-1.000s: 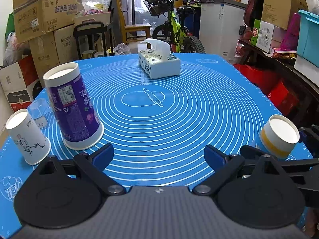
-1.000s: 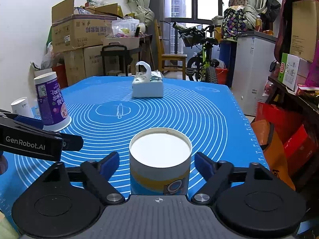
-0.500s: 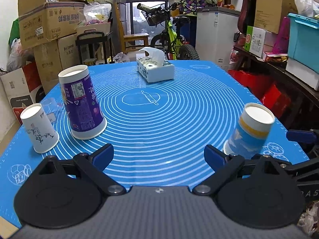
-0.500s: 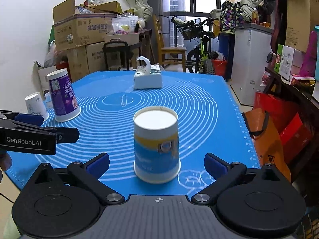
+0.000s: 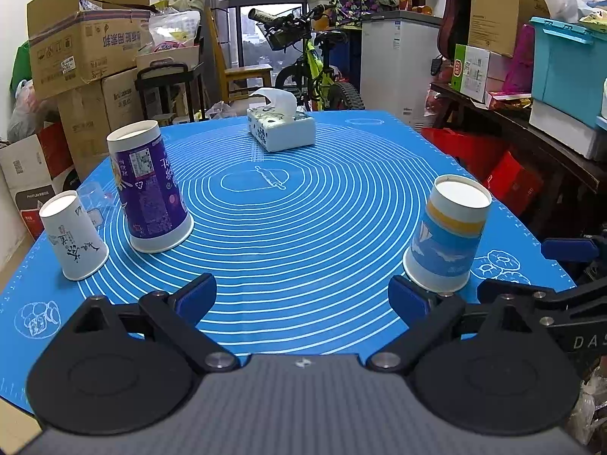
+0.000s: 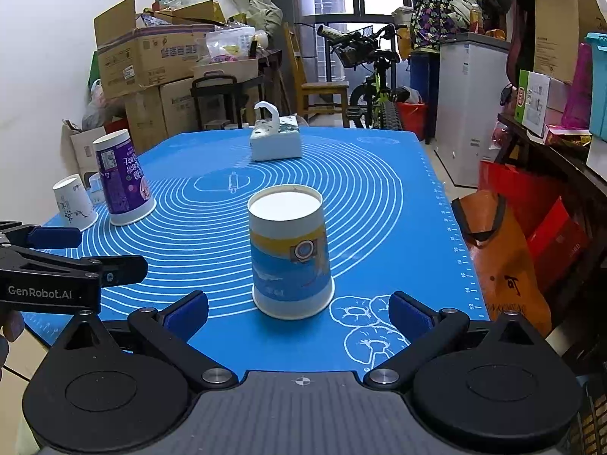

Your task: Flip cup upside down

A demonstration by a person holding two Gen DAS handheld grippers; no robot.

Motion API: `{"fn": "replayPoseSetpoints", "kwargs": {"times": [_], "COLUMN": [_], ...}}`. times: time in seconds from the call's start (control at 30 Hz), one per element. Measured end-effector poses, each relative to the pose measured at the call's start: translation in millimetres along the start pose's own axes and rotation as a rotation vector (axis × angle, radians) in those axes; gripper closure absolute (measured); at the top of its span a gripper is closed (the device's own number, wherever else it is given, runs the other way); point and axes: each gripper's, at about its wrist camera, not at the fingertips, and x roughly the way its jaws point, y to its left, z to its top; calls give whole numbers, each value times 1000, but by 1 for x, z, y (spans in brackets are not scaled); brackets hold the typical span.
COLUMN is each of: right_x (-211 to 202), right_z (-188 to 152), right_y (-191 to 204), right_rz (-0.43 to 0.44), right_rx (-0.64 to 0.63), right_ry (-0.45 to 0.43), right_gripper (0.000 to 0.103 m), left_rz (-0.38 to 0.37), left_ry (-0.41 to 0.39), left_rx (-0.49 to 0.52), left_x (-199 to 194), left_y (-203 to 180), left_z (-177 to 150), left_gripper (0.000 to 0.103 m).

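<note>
A blue-and-yellow paper cup (image 6: 290, 254) stands upside down on the blue mat (image 6: 379, 204), near its front right edge; it also shows in the left wrist view (image 5: 445, 240). My right gripper (image 6: 297, 313) is open and empty, just behind the cup, not touching it. My left gripper (image 5: 301, 297) is open and empty at the mat's front edge. A tall purple cup (image 5: 146, 185) and a small white cup (image 5: 72, 239) stand upside down at the left.
A tissue box (image 5: 280, 129) sits at the far middle of the mat. Cardboard boxes (image 5: 87, 53) are stacked at the left, a bicycle (image 5: 311, 68) and a white freezer (image 5: 394, 64) behind, red bags and shelves at the right.
My right gripper has drawn back from the blue-and-yellow cup, which was between its fingers, and has opened wider. My left gripper has also pulled back. The cup stays upside down.
</note>
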Motion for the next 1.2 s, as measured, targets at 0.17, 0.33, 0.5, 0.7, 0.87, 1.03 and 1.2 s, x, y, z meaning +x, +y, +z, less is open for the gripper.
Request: {"fn": "replayPoseSetpoints", "kwargs": {"times": [0.17, 0.33, 0.5, 0.7, 0.87, 1.03, 1.2], "right_x": [-1, -1, -1, -2, -2, -2, -3], "right_z": [0, -1, -2, -3, -3, -3, -4], "right_y": [-1, 1, 2, 4, 3, 3, 3], "right_rz": [-3, 2, 11, 15, 14, 15, 18], "right_rx": [2, -2, -4, -11, -11, -12, -15], "right_ry": [6, 7, 12, 16, 15, 17, 16], "right_gripper": [2, 2, 2, 2, 3, 3, 2], "left_rz": [7, 3, 6, 6, 5, 7, 8], "left_ry": [-15, -15, -14, -5, -4, -2, -2], "left_rx": [-2, 0, -4, -1, 2, 3, 0], "left_x": [-2, -3, -3, -3, -4, -4, -4], "left_y": [-1, 0, 1, 2, 1, 1, 1], "left_z": [-1, -3, -4, -7, -7, -7, -8], "left_gripper": [7, 7, 7, 7, 7, 7, 7]}}
